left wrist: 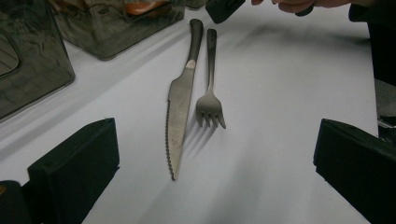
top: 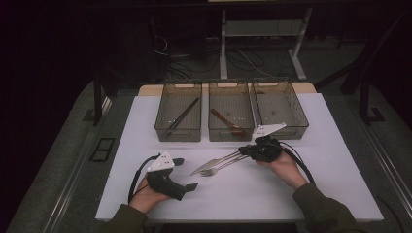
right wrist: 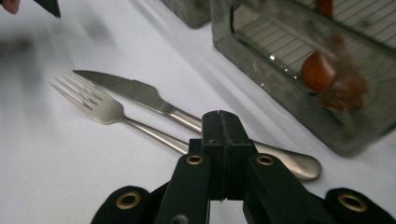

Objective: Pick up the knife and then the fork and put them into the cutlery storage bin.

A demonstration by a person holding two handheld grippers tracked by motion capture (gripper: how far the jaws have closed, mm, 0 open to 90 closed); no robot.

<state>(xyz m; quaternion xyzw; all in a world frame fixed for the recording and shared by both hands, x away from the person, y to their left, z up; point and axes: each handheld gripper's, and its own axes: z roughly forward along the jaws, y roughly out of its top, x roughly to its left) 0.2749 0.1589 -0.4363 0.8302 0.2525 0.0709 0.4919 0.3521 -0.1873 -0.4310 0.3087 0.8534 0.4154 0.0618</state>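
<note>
Black left gripper [top: 185, 174] and right gripper [top: 244, 150] carry grey triangular plates, brass-looking rivets, black cables; sleeves seemingly olive.

text: none legible | labels: none | numbers: none

The high view was dim, the room around the white table [top: 311, 194] sunk in near-black while the tabletop alone took soft light from above. In the left gripper view the knife [left wrist: 180, 109] and fork [left wrist: 211, 100] lay sharp, casting faint shadows toward the near side. In the right gripper view the far left corner was smeared with motion blur, and the bin [right wrist: 299, 88] at right was soft, with small glints.
</note>
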